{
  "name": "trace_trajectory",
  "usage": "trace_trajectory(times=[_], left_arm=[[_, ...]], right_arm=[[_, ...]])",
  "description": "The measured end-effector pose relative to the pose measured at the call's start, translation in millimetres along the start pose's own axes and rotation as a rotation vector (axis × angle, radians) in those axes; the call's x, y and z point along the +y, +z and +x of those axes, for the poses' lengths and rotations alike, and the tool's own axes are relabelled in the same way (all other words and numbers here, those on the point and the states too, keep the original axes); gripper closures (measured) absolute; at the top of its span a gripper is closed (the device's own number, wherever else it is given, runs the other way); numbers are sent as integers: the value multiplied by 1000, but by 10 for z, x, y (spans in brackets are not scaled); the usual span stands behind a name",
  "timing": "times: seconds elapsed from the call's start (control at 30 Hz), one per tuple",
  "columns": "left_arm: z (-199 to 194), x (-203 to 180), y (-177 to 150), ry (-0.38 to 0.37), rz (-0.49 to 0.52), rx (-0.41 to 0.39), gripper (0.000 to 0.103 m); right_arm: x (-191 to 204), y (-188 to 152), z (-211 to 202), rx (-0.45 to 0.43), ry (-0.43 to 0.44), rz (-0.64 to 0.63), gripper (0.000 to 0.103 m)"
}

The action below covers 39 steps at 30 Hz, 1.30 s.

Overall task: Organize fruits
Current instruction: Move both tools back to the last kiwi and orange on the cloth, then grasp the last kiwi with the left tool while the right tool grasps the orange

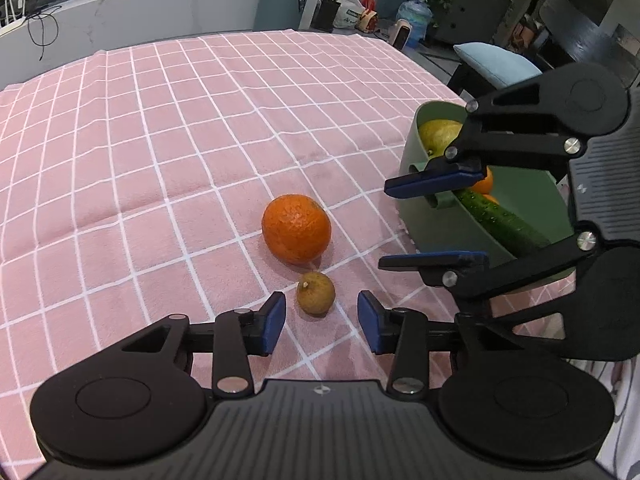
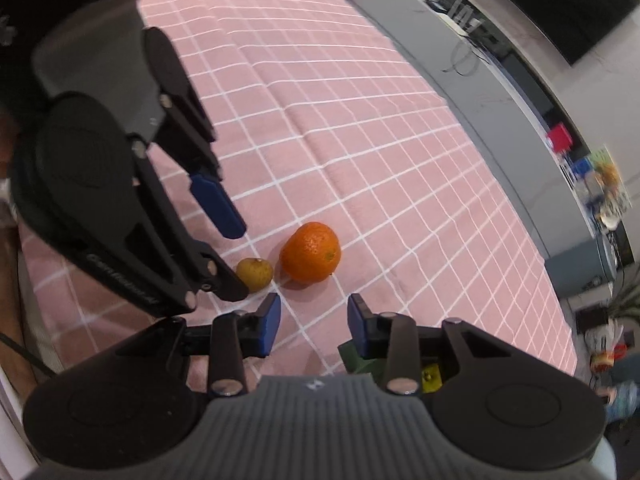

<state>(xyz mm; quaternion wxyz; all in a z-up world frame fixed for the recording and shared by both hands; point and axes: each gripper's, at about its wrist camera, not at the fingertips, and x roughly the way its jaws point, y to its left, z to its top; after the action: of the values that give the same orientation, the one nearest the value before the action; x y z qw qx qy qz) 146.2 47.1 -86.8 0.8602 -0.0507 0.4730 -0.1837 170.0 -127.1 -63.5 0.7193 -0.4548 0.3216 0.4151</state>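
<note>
An orange [image 1: 296, 228] and a small brown-yellow fruit [image 1: 315, 293] lie side by side on the pink checked cloth [image 1: 160, 140]. My left gripper [image 1: 322, 322] is open and empty, its blue pads just short of the small fruit on either side. My right gripper [image 1: 384, 226] is open and empty, hovering over the near end of the green basket [image 1: 432, 224], which holds a cucumber [image 1: 500, 220], a yellow-green fruit [image 1: 438, 134] and orange pieces. In the right wrist view the right gripper [image 2: 314, 322] points at the orange [image 2: 311, 253] and small fruit [image 2: 255, 274]; the left gripper [image 2: 224, 248] stands around the small fruit.
The pink checked cloth [image 2: 360, 120] covers the whole table. A grey counter [image 1: 140, 12] with clutter runs behind it. A grey bin [image 1: 282, 0], a plant [image 1: 328, 4], a water jug [image 1: 414, 16] and a light blue chair [image 1: 496, 62] stand beyond the far edge.
</note>
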Motion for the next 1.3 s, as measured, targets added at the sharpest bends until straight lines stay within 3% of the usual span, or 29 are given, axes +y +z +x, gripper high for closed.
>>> trace_trajectory(times=[0.33, 0.7, 0.83, 1.3], left_arm=[[155, -23, 6, 17, 19, 17, 77], [-171, 209, -15, 72, -83, -61, 78], [-269, 371, -26, 100, -140, -89, 78], [-351, 500, -16, 107, -165, -118, 78]], right_arm=[[-7, -16, 97, -4, 19, -120, 70], [-19, 118, 292, 1, 32, -120, 69], [-28, 216, 397, 12, 32, -92, 55], [23, 442, 613, 76, 18, -85, 57]])
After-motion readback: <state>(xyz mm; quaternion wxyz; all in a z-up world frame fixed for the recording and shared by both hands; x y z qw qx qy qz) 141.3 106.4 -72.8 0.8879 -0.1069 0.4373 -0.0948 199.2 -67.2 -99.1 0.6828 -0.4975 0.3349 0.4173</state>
